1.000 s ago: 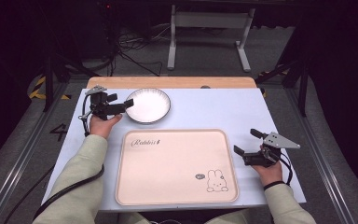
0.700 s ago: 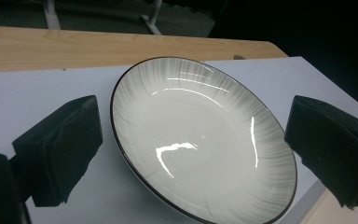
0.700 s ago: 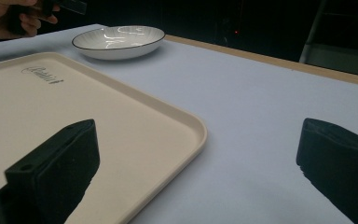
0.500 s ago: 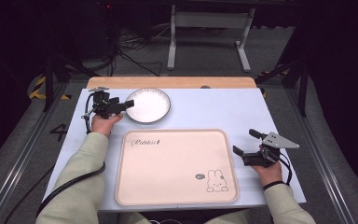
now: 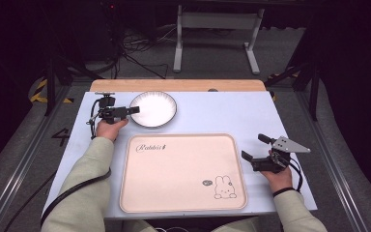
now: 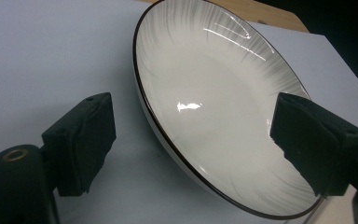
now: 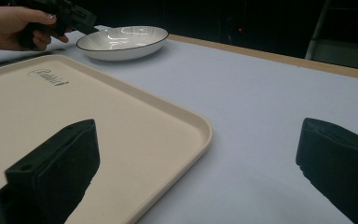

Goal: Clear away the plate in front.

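- The jaws of the left gripper point(image 5: 125, 110) are standing wide apart at the near-left rim of the white plate point(image 5: 153, 109); in the left gripper view one jaw is sitting over the bare surface and the other over the plate's point(image 6: 223, 116) inside, and neither is closing on anything.
- The left hand point(image 5: 110, 126) is holding that gripper at the far left of the pale surface point(image 5: 222, 113), with the cable trailing back along the sleeve.
- The plate, dark-rimmed and ribbed, is lying flat just beyond the far-left corner of the tray point(image 5: 181, 171).
- The cream tray, printed with "Rabbit" and a small bunny, is lying in the middle near the person, with nothing on it.
- The jaws of the right gripper point(image 5: 255, 148) are likewise spreading wide and gripping nothing, hovering just right of the tray's point(image 7: 121, 121) edge in the right hand point(image 5: 276, 175).
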`<state>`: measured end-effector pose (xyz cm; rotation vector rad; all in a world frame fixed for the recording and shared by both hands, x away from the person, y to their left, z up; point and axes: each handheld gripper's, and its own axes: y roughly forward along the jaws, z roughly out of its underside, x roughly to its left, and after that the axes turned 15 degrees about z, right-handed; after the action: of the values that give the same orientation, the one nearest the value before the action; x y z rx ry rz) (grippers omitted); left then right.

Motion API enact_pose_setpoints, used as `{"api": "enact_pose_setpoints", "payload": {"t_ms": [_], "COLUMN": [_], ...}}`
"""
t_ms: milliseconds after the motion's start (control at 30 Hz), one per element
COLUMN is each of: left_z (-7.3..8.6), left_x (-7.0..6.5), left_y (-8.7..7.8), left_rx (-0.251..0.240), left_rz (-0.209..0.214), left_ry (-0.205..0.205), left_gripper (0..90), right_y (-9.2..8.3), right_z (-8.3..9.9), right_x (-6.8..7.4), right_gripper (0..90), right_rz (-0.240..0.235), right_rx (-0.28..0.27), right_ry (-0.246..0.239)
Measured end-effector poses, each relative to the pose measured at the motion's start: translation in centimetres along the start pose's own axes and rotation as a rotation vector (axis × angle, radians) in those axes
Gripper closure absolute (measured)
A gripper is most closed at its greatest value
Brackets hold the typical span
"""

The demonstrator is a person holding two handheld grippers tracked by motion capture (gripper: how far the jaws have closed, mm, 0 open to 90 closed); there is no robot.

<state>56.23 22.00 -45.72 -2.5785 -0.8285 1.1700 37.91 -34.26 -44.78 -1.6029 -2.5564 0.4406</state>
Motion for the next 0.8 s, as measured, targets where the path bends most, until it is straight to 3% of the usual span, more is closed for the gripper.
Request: {"api": "enact_pose_setpoints", "payload": {"t_ms": [333,500,600,700,800], "left_z": [0.2,0.2,0.3,0.3,0.4], "left_x": [0.2,0.4,0.5,0.4,0.1], "left_y": [0.7,1.0,1.0,1.1,1.2], "left_rx": [0.024,0.024,0.013,0.012,0.025], "left_rz": [-0.007,0.015,0.006,-0.018,-0.055], "left_ry": [-0.041,-0.113,-0.145,-0.136,-0.101], "left_gripper": [29.6,34.2,43.0,47.2,52.7], "right_y": [0.1,0.1,0.1,0.2,0.2], "right_z": [0.0,0.0,0.0,0.0,0.0], "right_x": [0.0,0.1,0.1,0.2,0.2], "right_gripper": [0.4,0.8,1.1,1.1,1.4], "right_rz": [-0.006,-0.005,-0.004,-0.004,-0.003], "right_rx": [0.002,0.003,0.006,0.010,0.011], "right_ry": [0.003,0.003,0.010,0.007,0.007]}}
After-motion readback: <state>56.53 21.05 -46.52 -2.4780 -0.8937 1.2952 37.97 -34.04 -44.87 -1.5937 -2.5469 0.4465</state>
